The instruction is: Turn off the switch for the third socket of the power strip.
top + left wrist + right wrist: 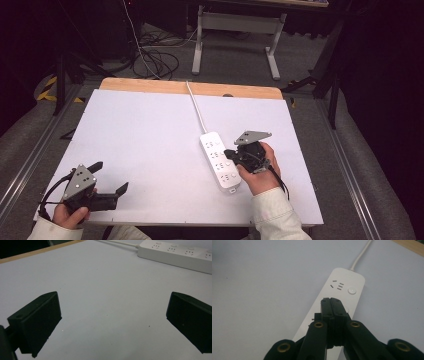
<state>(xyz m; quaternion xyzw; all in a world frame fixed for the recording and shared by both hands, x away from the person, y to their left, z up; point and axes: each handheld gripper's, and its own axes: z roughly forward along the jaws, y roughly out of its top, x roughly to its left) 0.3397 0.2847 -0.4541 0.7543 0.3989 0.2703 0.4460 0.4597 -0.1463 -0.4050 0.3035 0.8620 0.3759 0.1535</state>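
- Two hand-held grippers work over a white surface (150, 150); a white power strip (220, 161) lies right of centre, its long axis running from the far side toward the person, and its white cord (195, 107) leads off over the wooden far edge (150, 86).
- Right hand-held gripper (231, 153): jaws pressed together with nothing between them, tips over the middle of the power strip's right side, by its row of round buttons. In the right gripper view the closed tips (333, 305) cover the spot just nearer than the far round button (352, 291); whether they touch the strip cannot be told.
- The right hand (260, 172) sits just beside the strip's right side, well in from the surface's right edge.
- Left hand-held gripper (111, 176): jaws spread wide, holding nothing, near the front-left corner and pointing right, well apart from the strip.
- In the left gripper view the strip (175, 255) lies far ahead at upper right, with bare white surface between the two jaws.
- Open room: the whole left and centre of the surface is bare; a narrower band lies right of the strip.
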